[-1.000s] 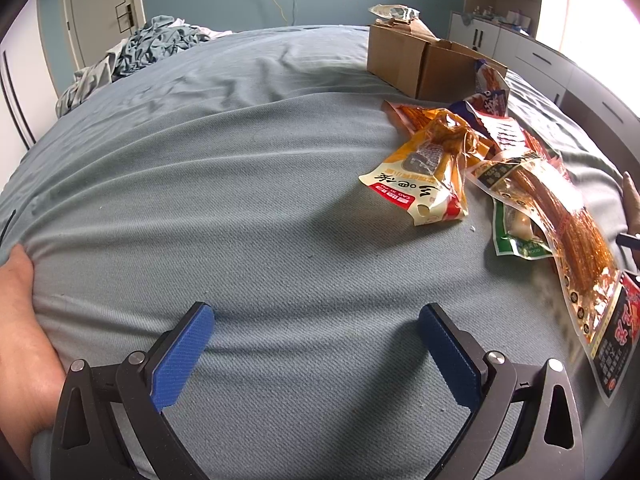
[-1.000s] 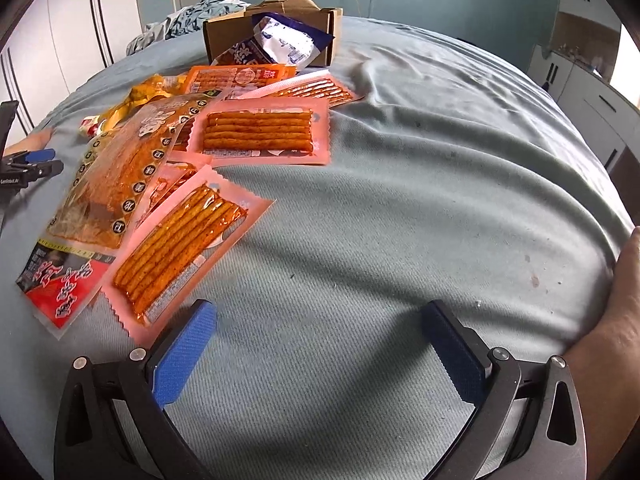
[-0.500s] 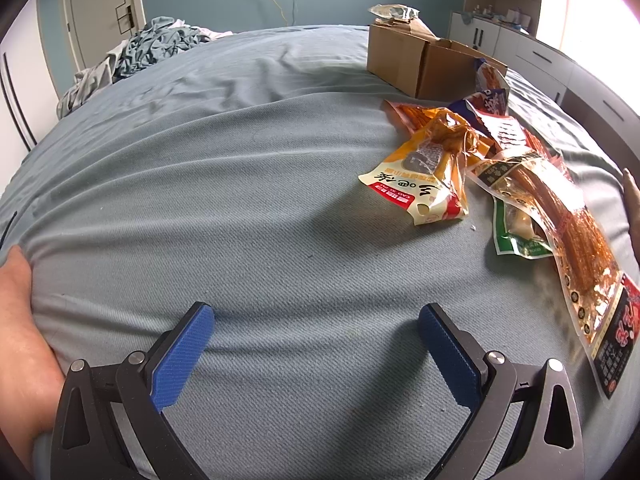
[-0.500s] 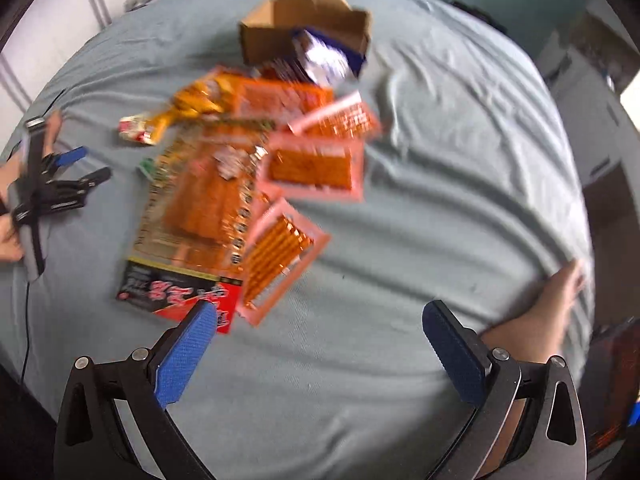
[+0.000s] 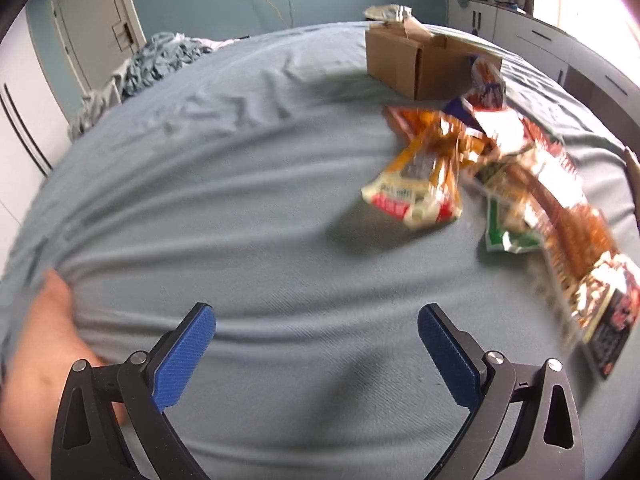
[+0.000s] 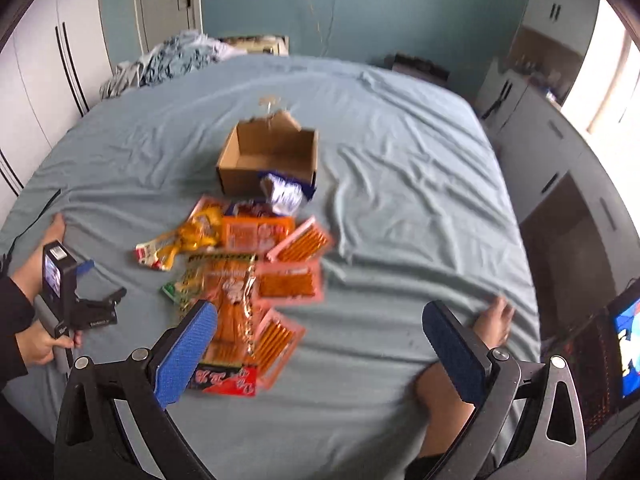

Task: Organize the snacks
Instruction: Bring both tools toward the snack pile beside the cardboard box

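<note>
Several snack packets lie in a pile (image 6: 248,276) on the blue-grey bed, mostly orange and pink, in front of an open cardboard box (image 6: 269,160). In the left wrist view the pile (image 5: 516,192) is at the right, with a yellow-and-red packet (image 5: 416,192) nearest and the box (image 5: 416,64) behind. My left gripper (image 5: 316,344) is open and empty, low over bare sheet left of the pile; it also shows in the right wrist view (image 6: 86,296). My right gripper (image 6: 320,340) is open and empty, high above the bed's near side.
A crumpled blanket (image 6: 176,60) lies at the bed's far left corner. White wardrobes (image 6: 44,60) stand on the left, grey cabinets (image 6: 560,152) on the right. The person's bare feet (image 6: 494,324) rest on the bed's near edge. A lit screen (image 6: 628,340) is at the far right.
My right gripper has risen high above the bed and now looks down on the whole pile and box. My left gripper has shifted slightly, its view blurred. Both stay open.
</note>
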